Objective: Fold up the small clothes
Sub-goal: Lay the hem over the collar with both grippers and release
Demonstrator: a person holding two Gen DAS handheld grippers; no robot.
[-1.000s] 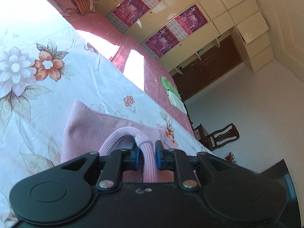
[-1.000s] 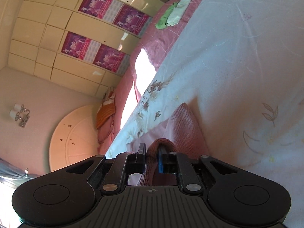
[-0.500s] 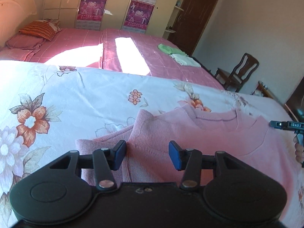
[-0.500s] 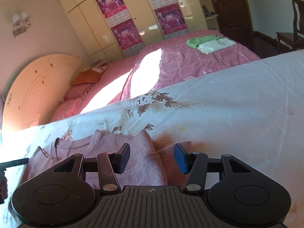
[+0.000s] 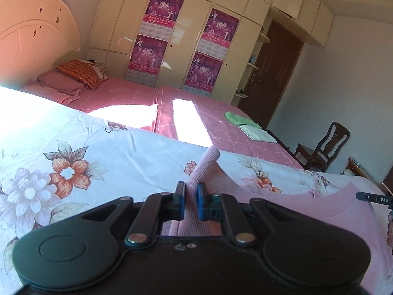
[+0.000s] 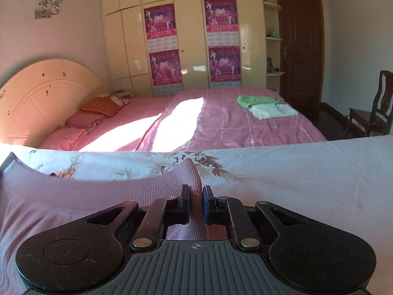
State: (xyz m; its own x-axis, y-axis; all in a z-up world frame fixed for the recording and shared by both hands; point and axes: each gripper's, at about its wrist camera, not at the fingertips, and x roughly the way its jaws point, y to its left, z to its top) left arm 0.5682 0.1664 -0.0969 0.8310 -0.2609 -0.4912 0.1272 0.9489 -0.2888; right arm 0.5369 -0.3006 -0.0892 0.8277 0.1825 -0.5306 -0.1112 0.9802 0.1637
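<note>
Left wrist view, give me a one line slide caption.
Left gripper pinching a pink sweater on a floral bedsheet.

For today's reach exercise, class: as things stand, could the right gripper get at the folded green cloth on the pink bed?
Probably not yet. The right gripper is shut on the pink sweater, so it is occupied, and the green cloth lies well beyond on the pink bed, past the floral sheet.

Both wrist views sit low over the floral sheet (image 5: 127,152), facing the wardrobe (image 6: 191,36).
</note>
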